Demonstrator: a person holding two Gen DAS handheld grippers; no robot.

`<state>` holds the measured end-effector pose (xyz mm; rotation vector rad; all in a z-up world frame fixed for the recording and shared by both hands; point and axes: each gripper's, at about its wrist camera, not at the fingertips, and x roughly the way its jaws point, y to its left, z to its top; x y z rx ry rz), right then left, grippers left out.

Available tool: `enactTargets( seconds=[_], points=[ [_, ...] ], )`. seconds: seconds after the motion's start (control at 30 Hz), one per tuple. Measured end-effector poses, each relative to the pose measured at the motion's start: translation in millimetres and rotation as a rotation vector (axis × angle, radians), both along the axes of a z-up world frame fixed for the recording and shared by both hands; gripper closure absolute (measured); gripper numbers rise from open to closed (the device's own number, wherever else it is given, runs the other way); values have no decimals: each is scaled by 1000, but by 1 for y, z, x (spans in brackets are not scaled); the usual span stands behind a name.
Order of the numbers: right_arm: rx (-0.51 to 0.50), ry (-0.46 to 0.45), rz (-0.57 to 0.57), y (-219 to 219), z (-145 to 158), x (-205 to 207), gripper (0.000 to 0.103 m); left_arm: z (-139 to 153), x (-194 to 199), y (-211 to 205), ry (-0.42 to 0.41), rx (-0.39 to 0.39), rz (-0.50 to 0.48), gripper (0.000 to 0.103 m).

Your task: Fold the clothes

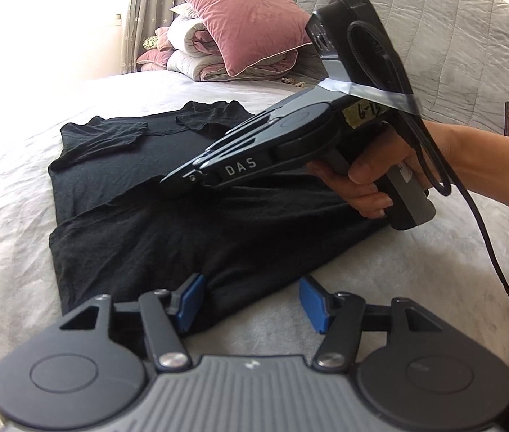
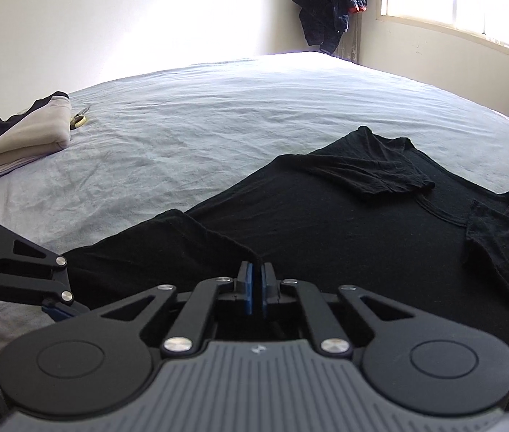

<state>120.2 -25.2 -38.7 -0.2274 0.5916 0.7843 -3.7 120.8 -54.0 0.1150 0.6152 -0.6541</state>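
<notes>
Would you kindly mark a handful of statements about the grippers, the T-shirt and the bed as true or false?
1. The left gripper has its jaws spread apart. True.
2. The right gripper is wide open. False: its blue pads are nearly together, seemingly pinching a fold of the black T-shirt.
3. Both sleeves of the T-shirt are folded inward over its body. True.
4. The T-shirt hangs from a hook. False: it lies on the bed.
5. A folded stack of clothes sits on the bed, apart from the T-shirt. True.
6. The pillow is green. False: it is pink.
</notes>
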Motion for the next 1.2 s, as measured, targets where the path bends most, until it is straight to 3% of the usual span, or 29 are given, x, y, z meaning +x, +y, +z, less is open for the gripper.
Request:
enactTargets(
  seconds=[0.07,0.13,0.2,0.27,0.53,0.73,0.83,1.07,1.2],
  points=[
    [-2,41,-13,0,-6,9,97,1,-1,0,-3,0,-3,41],
    [-2,51,-20,0,-7,10,89,2,-2,0,-6,0,-5,40],
    [7,48,-37,-5,-2,9,69,3,-3,-1,-9,1,-8,39],
    [37,37,-56,-17,7,8,57,4,-4,-1,-12,1,-10,39],
    [37,103,-139,-96,19,16,57,12,3,-29,-12,-66,-115,40],
    [-47,126,-119,-110,5,11,57,3,8,-66,5,-7,-188,40],
    [-98,88,-82,-106,-2,4,56,1,6,-69,-1,16,-192,40],
    [-136,37,-38,-100,-5,-10,88,-1,8,-69,11,10,-191,39],
    [-170,-15,-34,-95,-5,-21,97,-2,7,-70,7,15,-190,39]
  ],
)
